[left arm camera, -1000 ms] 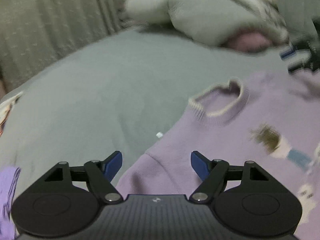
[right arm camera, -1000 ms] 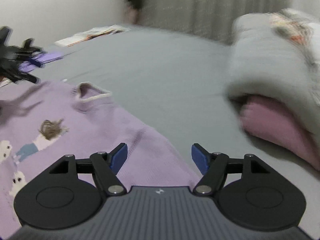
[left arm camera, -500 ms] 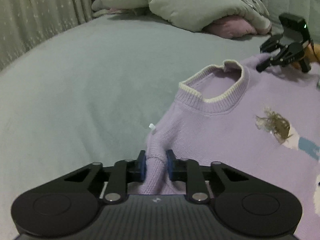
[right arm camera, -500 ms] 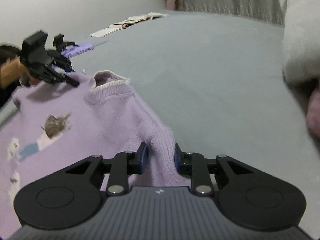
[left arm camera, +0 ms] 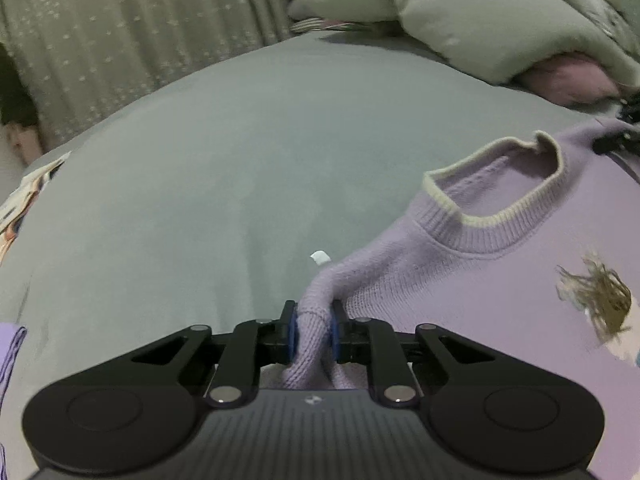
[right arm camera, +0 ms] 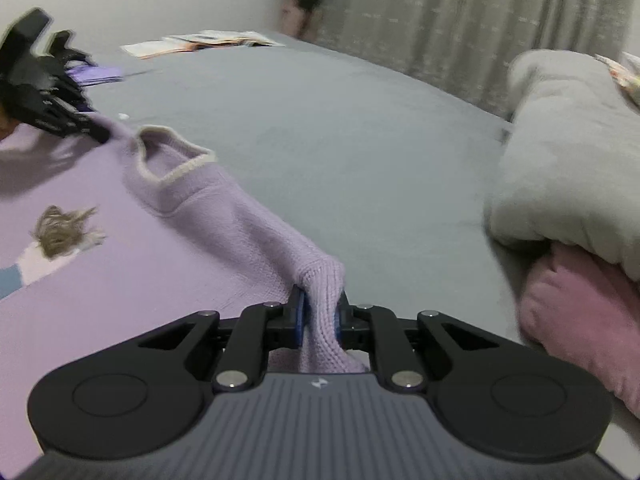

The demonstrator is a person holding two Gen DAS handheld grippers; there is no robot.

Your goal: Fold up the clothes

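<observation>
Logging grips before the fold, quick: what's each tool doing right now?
Left tool: closed on a pinch of the sweater.
Right tool: jaws closing, pads already pinching the sweater's other shoulder.

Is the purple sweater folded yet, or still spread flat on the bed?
Spread, not folded. The purple sweater lies front-up on the bed, collar and picture showing; only its shoulders are pinched up by the left gripper and right gripper.

I am in a home bedroom: a wide bed (left arm camera: 200, 184) under a grey sheet, a bunched duvet (left arm camera: 460, 16), a pink pillow (right arm camera: 580, 320), and patterned curtains (right arm camera: 460, 20) behind.
</observation>
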